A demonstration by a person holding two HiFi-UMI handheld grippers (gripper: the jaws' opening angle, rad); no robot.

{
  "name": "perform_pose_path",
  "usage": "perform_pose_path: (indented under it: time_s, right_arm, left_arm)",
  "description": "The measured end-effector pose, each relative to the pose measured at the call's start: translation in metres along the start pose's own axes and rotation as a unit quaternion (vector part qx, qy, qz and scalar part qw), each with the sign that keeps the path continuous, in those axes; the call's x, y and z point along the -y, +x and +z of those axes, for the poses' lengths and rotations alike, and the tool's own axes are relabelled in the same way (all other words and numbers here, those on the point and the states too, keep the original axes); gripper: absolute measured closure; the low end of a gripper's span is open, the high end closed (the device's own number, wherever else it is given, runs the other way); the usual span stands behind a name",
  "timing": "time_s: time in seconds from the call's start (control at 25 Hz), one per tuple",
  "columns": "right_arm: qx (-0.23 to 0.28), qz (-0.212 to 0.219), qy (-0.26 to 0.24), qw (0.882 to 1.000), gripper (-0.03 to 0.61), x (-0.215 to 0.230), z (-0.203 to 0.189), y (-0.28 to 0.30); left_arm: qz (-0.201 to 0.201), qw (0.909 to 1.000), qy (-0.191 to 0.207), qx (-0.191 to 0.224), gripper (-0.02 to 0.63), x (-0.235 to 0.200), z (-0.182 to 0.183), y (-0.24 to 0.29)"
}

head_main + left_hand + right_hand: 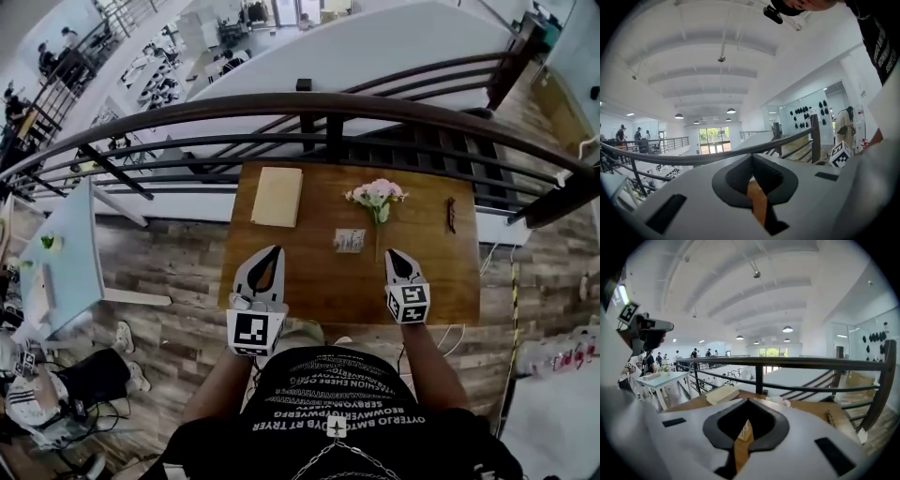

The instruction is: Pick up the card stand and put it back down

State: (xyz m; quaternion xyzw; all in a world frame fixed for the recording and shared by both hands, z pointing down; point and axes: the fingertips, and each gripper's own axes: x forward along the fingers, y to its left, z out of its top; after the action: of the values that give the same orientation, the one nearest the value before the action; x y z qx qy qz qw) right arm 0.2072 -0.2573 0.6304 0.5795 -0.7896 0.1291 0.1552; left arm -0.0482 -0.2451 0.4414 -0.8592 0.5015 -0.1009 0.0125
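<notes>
Card stand (350, 241) sits on the wooden surface (314, 286), approx. mid-surface, w/ nothing touching it. It stands just below & left of a small bunch of pink flowers (377, 194), whose stem runs down close by its right side.

Right gripper (393, 253) is near the card stand, to its right & closer to the person, w/ a clear gap between them. Left gripper (273, 251) is on the other side, a bit further off, over the near part of the surface.

Right gripper view: jaws closed tip to tip, nothing pinched. The card stand shows thru the hole behind the tips but stands on the wood beyond, not held.

Left gripper view: jaws likewise closed, tips meeting, empty. Only bare wood shows thru the opening, and the right gripper's marker cube (841, 154) is in view at right.

Other items on the surface:
- Flat tan box (277, 196) at the far left, near the railing (328, 105), well apart from the card stand.
- Small dark object (451, 215) at the far right; too small to tell what it is.

Pale blue table (70, 253) stands on the floor off to the left, and people are visible further back in both gripper views.
</notes>
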Motion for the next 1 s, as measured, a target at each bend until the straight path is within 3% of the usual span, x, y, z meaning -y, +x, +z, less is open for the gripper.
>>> perform_pose_path:
  time_s: [0.16,0.32,0.44,0.72,1.0]
  right_arm:
    - [0.047,0.014,-0.032,0.998,0.563,-0.009,0.054,-0.031]
    - [0.08,0.031,-0.065,0.994,0.563,-0.025,0.095,-0.062]
    - [0.099,0.044,-0.088,0.99,0.564,-0.037,0.123,-0.085]
    - [0.14,0.077,-0.078,0.984,0.565,-0.045,0.182,-0.139]
    - [0.16,0.086,-0.107,0.977,0.565,-0.062,0.223,-0.166]
  left_arm:
    - [0.004,0.9997,0.021,0.013,0.591,0.014,0.013,-0.011]
    - [0.008,0.9995,-0.013,0.026,0.591,0.021,0.023,-0.027]
    - [0.02,0.9993,-0.007,0.03,0.591,0.022,0.03,-0.04]
    - [0.02,0.9992,-0.007,0.035,0.591,0.033,0.057,-0.059]
    - [-0.01,0.9986,0.004,0.053,0.591,0.036,0.093,-0.062]
